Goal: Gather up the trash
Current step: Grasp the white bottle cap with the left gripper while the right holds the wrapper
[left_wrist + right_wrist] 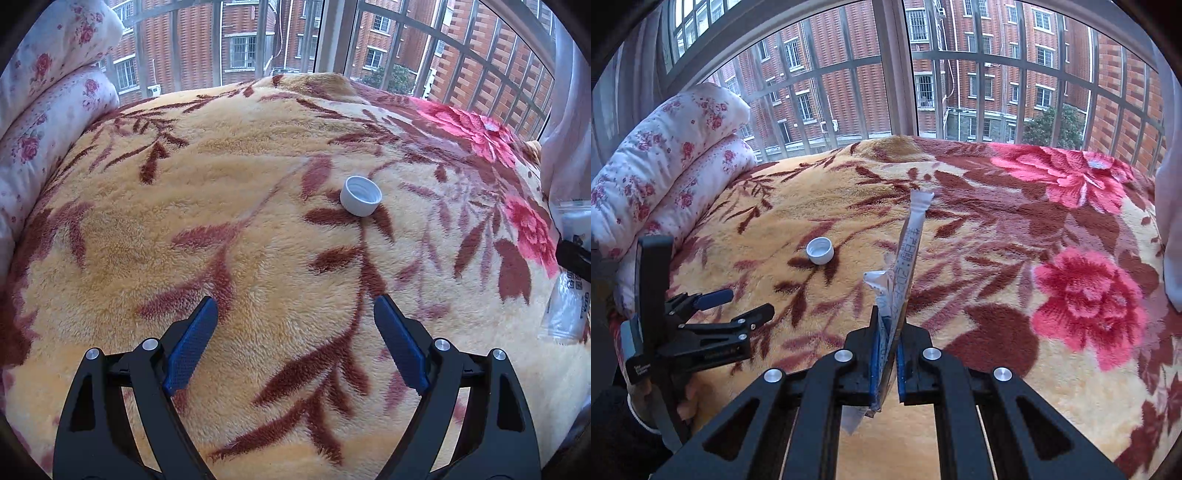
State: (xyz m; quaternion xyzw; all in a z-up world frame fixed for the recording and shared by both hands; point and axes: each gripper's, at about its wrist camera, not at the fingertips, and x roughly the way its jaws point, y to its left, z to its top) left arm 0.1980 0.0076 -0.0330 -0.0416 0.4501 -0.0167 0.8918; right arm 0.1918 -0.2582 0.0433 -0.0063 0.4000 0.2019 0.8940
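Observation:
A white bottle cap [361, 195] lies open side up on the fluffy flowered blanket [240, 229], a short way ahead of my left gripper [295, 306] and slightly to its right. That gripper stands open with nothing between its blue pads. In the right wrist view, my right gripper [888, 325] is shut on a clear printed plastic wrapper [909, 247]. The wrapper sticks up from the jaws above the blanket [979, 229]. The cap [820, 251] lies to its left, beyond the left gripper [748, 302]. The wrapper [565, 310] also shows at the left wrist view's right edge.
A folded floral quilt [665, 166] is stacked at the blanket's left end. A barred window [897, 74] runs behind the bed. A pale curtain [1171, 221] hangs at the right. A small pale scrap [1099, 162] rests on the far red flower.

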